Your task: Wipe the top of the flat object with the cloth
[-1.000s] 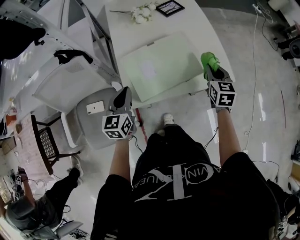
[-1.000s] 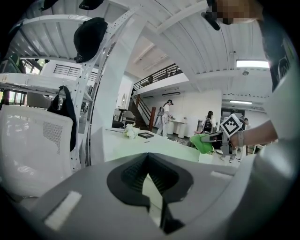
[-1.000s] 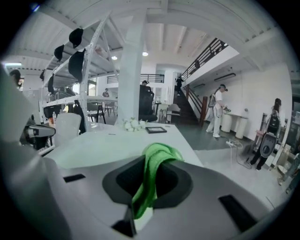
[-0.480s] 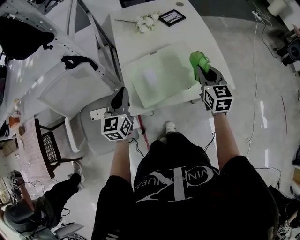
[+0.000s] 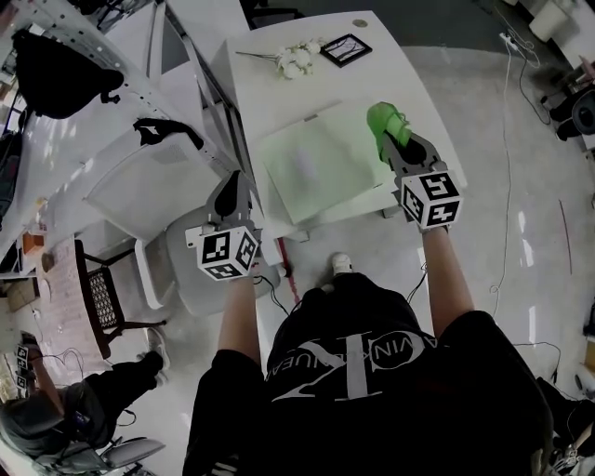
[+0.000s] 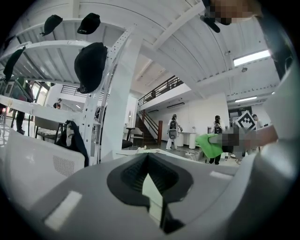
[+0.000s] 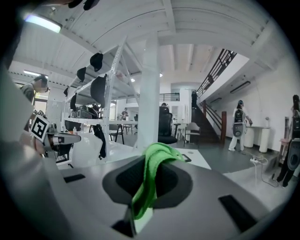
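A pale green flat sheet [image 5: 316,169] lies on the white table [image 5: 279,93]. A bright green cloth [image 5: 384,121] is pinched in my right gripper [image 5: 394,141], which hangs over the sheet's right edge. In the right gripper view the cloth [image 7: 157,157] drapes out from between the shut jaws of that gripper [image 7: 144,190]. My left gripper [image 5: 232,192] is off the table's near left corner, beside the sheet, shut on nothing. In the left gripper view that gripper [image 6: 149,177] shows its jaws closed together, with the cloth [image 6: 209,144] far off to the right.
At the table's far end lie a white flower sprig [image 5: 296,58], a black picture frame [image 5: 345,48] and a small disc [image 5: 360,23]. A white chair [image 5: 177,256] stands under my left gripper. A white rack [image 5: 102,65] with black caps is at left. Cables [image 5: 509,167] run across the floor.
My right gripper has carried the cloth left and forward, from beside the sheet to over its right edge. The left gripper has held its place by the table corner.
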{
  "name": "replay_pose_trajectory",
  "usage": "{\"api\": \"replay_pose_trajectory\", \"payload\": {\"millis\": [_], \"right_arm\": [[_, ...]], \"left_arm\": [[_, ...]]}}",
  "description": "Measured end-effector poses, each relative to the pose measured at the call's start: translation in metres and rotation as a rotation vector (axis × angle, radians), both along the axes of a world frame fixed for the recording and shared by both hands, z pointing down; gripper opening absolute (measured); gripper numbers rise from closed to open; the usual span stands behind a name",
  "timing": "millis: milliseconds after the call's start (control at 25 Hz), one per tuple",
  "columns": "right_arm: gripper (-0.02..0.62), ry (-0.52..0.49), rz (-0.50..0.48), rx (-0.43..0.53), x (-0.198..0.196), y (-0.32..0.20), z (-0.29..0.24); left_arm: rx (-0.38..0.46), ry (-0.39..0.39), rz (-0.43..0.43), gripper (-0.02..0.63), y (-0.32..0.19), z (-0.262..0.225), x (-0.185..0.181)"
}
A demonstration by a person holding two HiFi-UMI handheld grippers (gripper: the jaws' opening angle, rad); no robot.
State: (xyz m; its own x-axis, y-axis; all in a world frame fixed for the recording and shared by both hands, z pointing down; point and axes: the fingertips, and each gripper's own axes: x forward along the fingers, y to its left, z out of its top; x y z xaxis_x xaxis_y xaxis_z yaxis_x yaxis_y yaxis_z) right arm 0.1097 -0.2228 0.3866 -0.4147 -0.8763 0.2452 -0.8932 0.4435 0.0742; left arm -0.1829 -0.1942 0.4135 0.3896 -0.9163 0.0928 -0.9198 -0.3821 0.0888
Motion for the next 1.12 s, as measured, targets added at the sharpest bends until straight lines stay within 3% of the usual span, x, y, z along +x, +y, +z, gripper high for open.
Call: {"api": "replay_pose_trajectory", "payload": {"millis": [1120], "right_arm": [[0.031,-0.030,-0.077,0.112,-0.029,-0.011,-0.051]], "left_arm": [[0.120,-0.008,-0.044,0.005,-0.014,-0.058,-0.016]]}}
